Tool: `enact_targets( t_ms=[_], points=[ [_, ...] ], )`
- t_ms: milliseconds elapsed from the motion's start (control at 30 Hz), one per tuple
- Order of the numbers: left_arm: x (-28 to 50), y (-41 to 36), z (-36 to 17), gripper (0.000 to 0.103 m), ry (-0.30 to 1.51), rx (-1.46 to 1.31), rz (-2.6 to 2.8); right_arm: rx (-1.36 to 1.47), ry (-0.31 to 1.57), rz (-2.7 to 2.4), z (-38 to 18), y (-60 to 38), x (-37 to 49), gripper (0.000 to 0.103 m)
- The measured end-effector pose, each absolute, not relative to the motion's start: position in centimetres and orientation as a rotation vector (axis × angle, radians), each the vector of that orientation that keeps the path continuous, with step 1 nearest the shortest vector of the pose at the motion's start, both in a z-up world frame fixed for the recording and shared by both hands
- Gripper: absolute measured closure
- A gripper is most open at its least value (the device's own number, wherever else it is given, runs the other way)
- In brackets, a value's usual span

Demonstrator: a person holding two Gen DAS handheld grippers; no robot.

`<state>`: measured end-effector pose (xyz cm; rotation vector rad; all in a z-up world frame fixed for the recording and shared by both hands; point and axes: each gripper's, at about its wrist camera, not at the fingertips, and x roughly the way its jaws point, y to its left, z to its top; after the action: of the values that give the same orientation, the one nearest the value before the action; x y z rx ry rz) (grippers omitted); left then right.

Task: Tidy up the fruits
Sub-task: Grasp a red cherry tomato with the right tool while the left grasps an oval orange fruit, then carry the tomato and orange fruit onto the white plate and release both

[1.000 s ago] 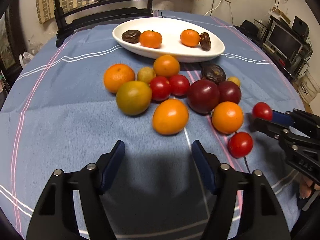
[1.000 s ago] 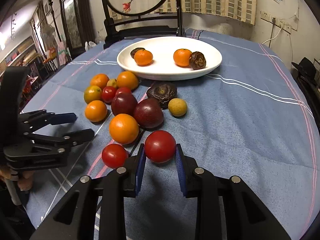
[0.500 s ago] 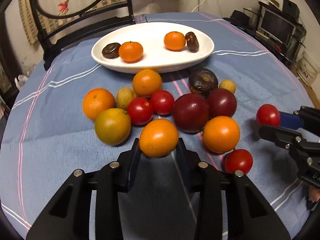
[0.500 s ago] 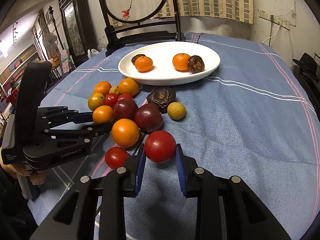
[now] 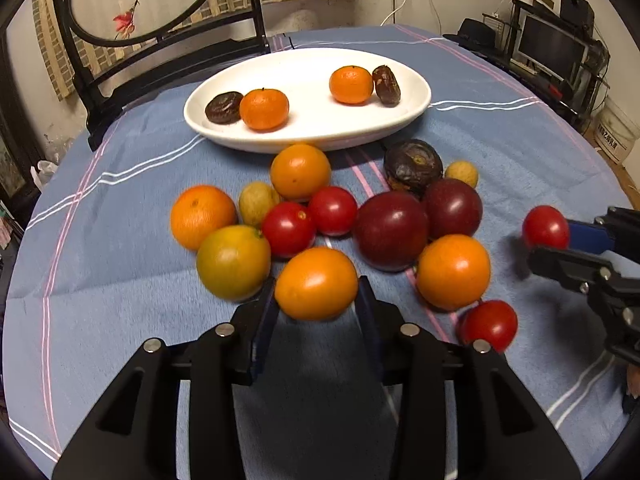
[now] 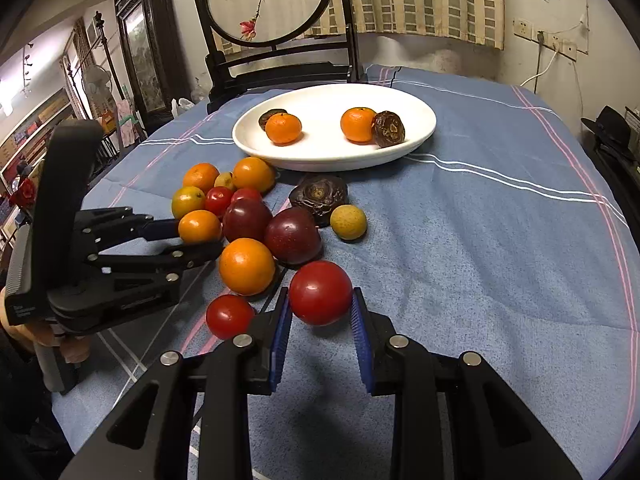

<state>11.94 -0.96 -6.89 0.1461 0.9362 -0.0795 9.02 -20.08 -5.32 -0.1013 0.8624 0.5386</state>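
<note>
1. Left wrist view: left gripper clamped on an orange, at 6 o'clock of the fruit pile; white plate at 12 o'clock.
2. Right wrist view: right gripper closed around a red tomato, at 5 o'clock of the pile, on the blue tablecloth.

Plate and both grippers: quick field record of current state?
plate: white, on blue cloth, holds two oranges and two dark fruits
left hand-held gripper: shut on orange
right hand-held gripper: shut on tomato
loose pile: oranges, tomatoes, plums on cloth in front of plate
spare tomato: on cloth, left of right gripper
</note>
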Motion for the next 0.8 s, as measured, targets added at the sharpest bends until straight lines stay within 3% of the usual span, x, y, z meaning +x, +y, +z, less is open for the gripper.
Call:
enact_targets(
  t_ms=[367, 567, 800],
  points=[
    [11.5, -0.7, -6.4, 0.064, 0.933, 0.141, -0.06, -0.121, 0.842, 0.526, -5.0, -20.0, 8.8, 0.073],
    [11.0, -0.4, -2.2, 0.064, 0.851, 0.158, -0.127, -0.184, 0.757, 0.514, -1.8, -19.2, 9.1, 0.073],
    [15.7, 1.4, 1.3, 0.064, 0.785, 0.109, -0.078, -0.248, 0.659, 0.522, 1.8, -17.0, 12.4, 0.073]
  ],
)
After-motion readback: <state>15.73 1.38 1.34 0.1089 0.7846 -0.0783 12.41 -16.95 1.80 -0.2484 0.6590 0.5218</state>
